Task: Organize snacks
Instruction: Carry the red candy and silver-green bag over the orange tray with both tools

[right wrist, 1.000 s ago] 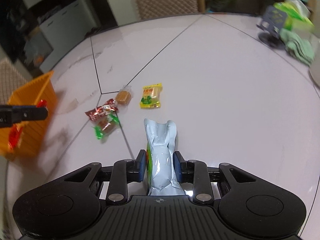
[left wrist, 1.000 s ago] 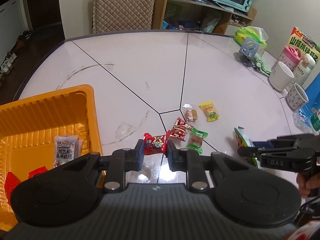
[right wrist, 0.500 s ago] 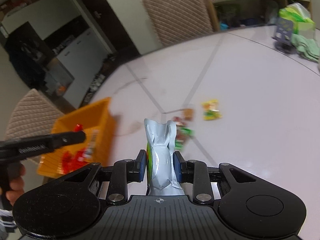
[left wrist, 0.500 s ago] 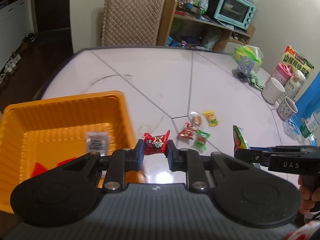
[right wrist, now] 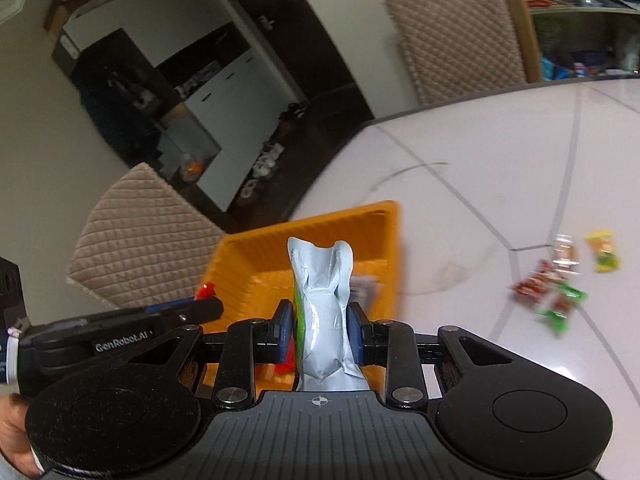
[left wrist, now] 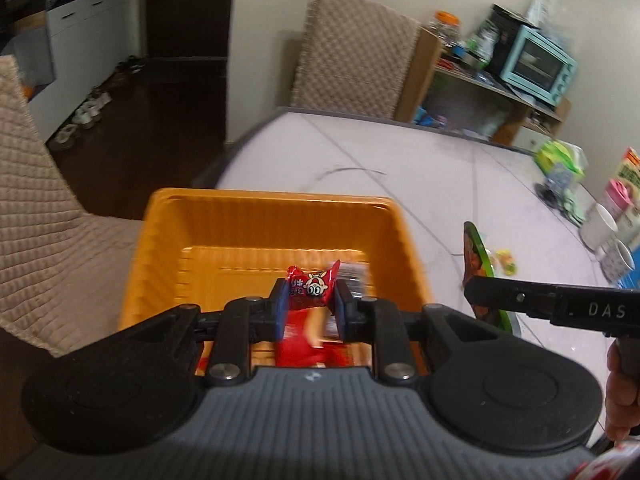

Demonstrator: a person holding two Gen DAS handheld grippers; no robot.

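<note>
My left gripper (left wrist: 310,294) is shut on a small red candy packet (left wrist: 314,288) with a cartoon face and hangs over the orange tray (left wrist: 272,220), which holds a few wrapped snacks. My right gripper (right wrist: 320,320) is shut on a silver snack pouch (right wrist: 324,312) with a green printed side, held upright above the same orange tray (right wrist: 312,228). In the left wrist view the right gripper (left wrist: 476,292) comes in from the right with the pouch (left wrist: 476,252) edge-on. In the right wrist view the left gripper (right wrist: 206,300) shows at the left, red packet at its tip.
Several small wrapped snacks (right wrist: 560,280) lie loose on the white table (right wrist: 480,160) right of the tray. Mugs (left wrist: 604,224) and a green bag (left wrist: 560,158) stand at the table's far right. Quilted chairs (left wrist: 352,52) stand behind and left of the table.
Both grippers have swung left and risen, carrying their snacks from beside the loose pile to above the orange tray, which now fills the middle of both views.
</note>
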